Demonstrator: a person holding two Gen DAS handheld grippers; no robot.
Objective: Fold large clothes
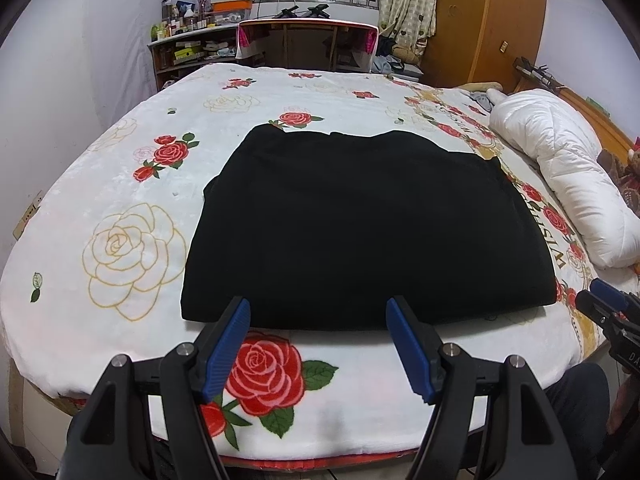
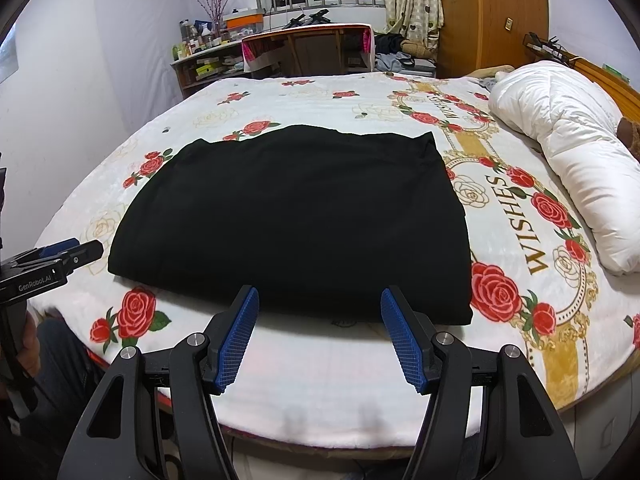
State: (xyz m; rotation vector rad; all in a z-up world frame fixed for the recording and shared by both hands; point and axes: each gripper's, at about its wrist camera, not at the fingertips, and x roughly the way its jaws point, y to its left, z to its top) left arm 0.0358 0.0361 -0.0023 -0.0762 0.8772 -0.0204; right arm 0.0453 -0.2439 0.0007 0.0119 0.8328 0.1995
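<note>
A black garment [image 1: 360, 228] lies folded into a flat rectangle on the rose-patterned bed blanket [image 1: 132, 248]; it also shows in the right wrist view [image 2: 296, 220]. My left gripper [image 1: 318, 308] is open and empty, held just short of the garment's near edge. My right gripper [image 2: 320, 298] is open and empty, also just before the near edge, toward the garment's right side. The right gripper shows at the right edge of the left wrist view [image 1: 600, 300], and the left gripper at the left edge of the right wrist view [image 2: 72, 252].
A white rolled duvet [image 2: 568, 152] lies along the bed's right side by the wooden headboard [image 2: 612, 80]. A desk [image 1: 304, 40] and cluttered shelf [image 1: 188, 48] stand beyond the far edge. A wooden wardrobe [image 1: 488, 16] is at the back right.
</note>
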